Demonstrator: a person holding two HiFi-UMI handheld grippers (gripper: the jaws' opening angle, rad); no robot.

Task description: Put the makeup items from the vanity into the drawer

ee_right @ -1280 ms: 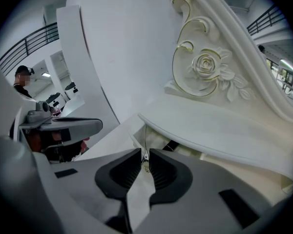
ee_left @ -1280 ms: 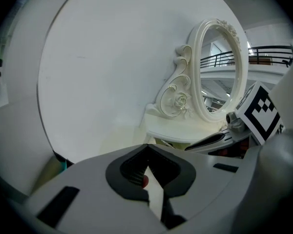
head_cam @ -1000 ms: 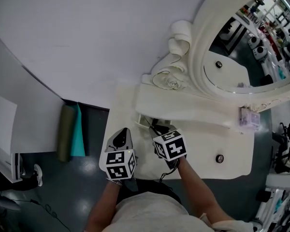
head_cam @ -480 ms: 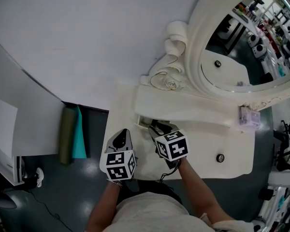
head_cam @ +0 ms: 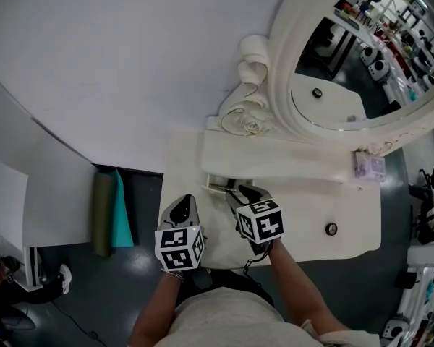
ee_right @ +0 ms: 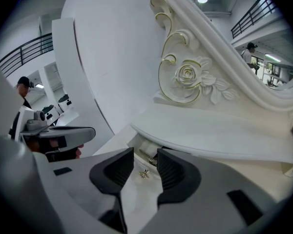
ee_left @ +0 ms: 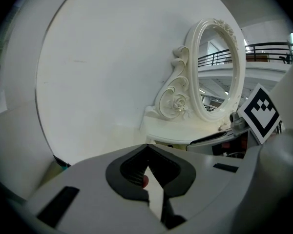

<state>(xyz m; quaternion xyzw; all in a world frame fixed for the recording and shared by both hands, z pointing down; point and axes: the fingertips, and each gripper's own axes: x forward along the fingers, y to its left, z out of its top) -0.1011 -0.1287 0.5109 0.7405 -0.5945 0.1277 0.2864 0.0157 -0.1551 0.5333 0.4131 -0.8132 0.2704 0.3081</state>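
**A:** Drawer (ee_right: pixel 138 146) first, please: where is it, and is it open?

**B:** It is pulled out a little from under the shelf of the white vanity (head_cam: pixel 304 212), on its left side. Inside lies one slim makeup item (ee_right: pixel 147 156), like a thin stick, near the front wall. The small golden knob (ee_right: pixel 143 173) of the drawer front is seen just below it.

**A:** And the right gripper (head_cam: pixel 244 193)?

**B:** It hangs over the open drawer and points down toward it. Its jaws have just been opening and now stand well apart; the pads press on nothing. The stick lies beyond the gap and is not touched.

**A:** The left gripper (head_cam: pixel 181 210)?

**B:** It is just beside the right one, at the left front corner of the vanity. Its fingertips meet at the front. A small reddish spot shows low between the pads; what it is I cannot tell.

**A:** Anything more on the vanity?

**B:** A small pale box (head_cam: pixel 367 166) stands at the far right, under the rim of the oval mirror (head_cam: pixel 347 71), well apart from both grippers
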